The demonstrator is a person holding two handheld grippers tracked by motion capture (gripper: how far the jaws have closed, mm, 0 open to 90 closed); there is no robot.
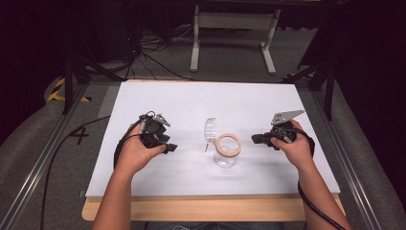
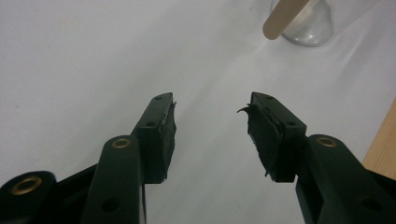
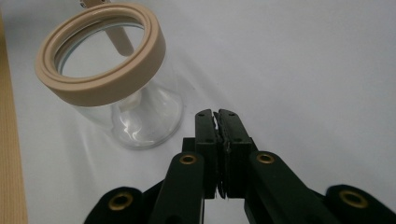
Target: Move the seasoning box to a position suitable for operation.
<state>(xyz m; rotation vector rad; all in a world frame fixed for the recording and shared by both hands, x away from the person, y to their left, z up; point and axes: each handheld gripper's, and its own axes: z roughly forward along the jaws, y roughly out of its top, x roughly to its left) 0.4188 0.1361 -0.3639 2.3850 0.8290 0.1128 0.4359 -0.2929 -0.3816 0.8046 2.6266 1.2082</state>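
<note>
A clear glass jar with a beige rim ring stands upright near the middle of the white table top. Its clear hinged lid is swung open to the jar's left. My left gripper rests to the left of the jar, pointing toward it, open with nothing between its pads. My right gripper sits to the right of the jar, pointing at it, shut with its pads pressed together and nothing in them. The jar's base appears at the top of the left gripper view.
The white top lies on a wooden board whose front edge shows below it. Metal rails run along both sides. A white frame and cables stand on the floor beyond the table.
</note>
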